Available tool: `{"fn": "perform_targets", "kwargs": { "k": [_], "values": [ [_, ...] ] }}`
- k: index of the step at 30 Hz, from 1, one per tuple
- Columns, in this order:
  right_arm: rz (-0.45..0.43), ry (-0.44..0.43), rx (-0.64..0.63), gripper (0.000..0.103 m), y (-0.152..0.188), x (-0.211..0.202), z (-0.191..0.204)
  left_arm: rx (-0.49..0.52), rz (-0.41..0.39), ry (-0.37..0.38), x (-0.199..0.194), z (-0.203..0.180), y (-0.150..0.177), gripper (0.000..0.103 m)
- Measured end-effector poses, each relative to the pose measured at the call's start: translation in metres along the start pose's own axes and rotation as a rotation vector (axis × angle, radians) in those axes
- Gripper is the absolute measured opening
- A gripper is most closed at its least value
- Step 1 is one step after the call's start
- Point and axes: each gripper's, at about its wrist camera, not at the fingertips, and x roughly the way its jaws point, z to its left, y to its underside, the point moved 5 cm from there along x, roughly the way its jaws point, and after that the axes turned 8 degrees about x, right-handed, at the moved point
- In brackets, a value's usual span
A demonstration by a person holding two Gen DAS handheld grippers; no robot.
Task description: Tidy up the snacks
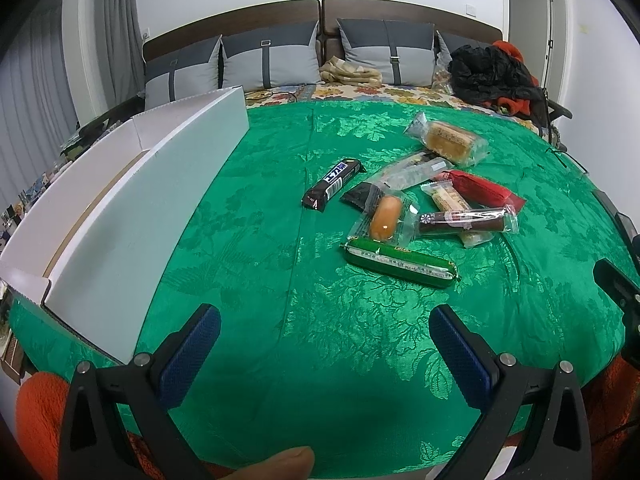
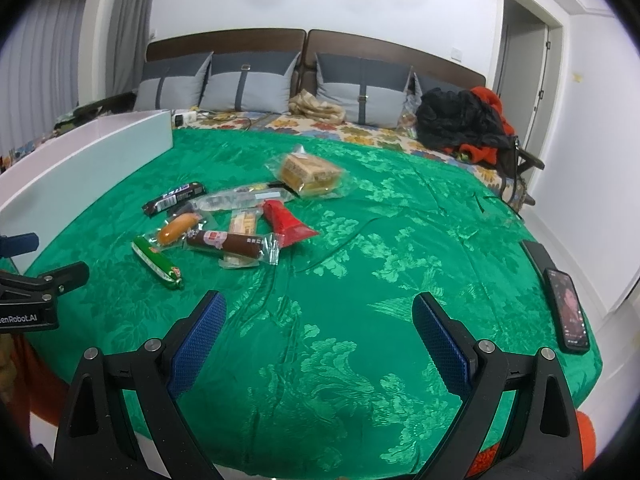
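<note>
Snacks in sealed wrappers lie loose in a cluster on the green patterned cloth (image 1: 248,360), none yet sorted.

Left wrist view: the left gripper (image 1: 325,330) hovers above bare cloth near the front edge, its blue-padded jaws spread wide and holding nothing. Ahead and to the right lie a dark chocolate bar with white lettering (image 1: 333,184), a green foil sausage stick (image 1: 400,263), an orange sausage in a clear packet (image 1: 385,218), a dark brown sausage in a clear wrapper (image 1: 466,221), a red foil packet (image 1: 482,189) and a yellow cake in clear film (image 1: 448,139). Several overlap; the orange sausage packet touches the green stick. A white cardboard box (image 1: 160,184) stands open at the left, well apart from the pile. The part of its interior that shows holds no snack; the remainder is hidden by the near wall.

Right wrist view: the right gripper (image 2: 319,327) also hangs over bare cloth, jaws wide apart and empty. The same cluster sits ahead and left, the green stick (image 2: 157,263) nearest. A black phone (image 2: 568,310) lies at the cloth's right edge.

Assessment: the task appears to be at its start. Nothing is placed and every visible item remains to be moved, presumably into the box.
</note>
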Motion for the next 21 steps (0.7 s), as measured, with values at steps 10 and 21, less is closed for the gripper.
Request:
{"fn": "perform_targets", "kwargs": {
  "k": [10,21],
  "values": [
    [0.006,-0.004,0.001,0.096,0.0008,0.0021,0.0003,0.001,0.01,-0.001,0.0031,0.0007,0.0019,0.103],
    [0.008,-0.004,0.004,0.096,0.0013,0.0025,0.0002,-0.01,0.024,-0.001,0.0063,0.0044,0.0033,0.103]
  ]
}}
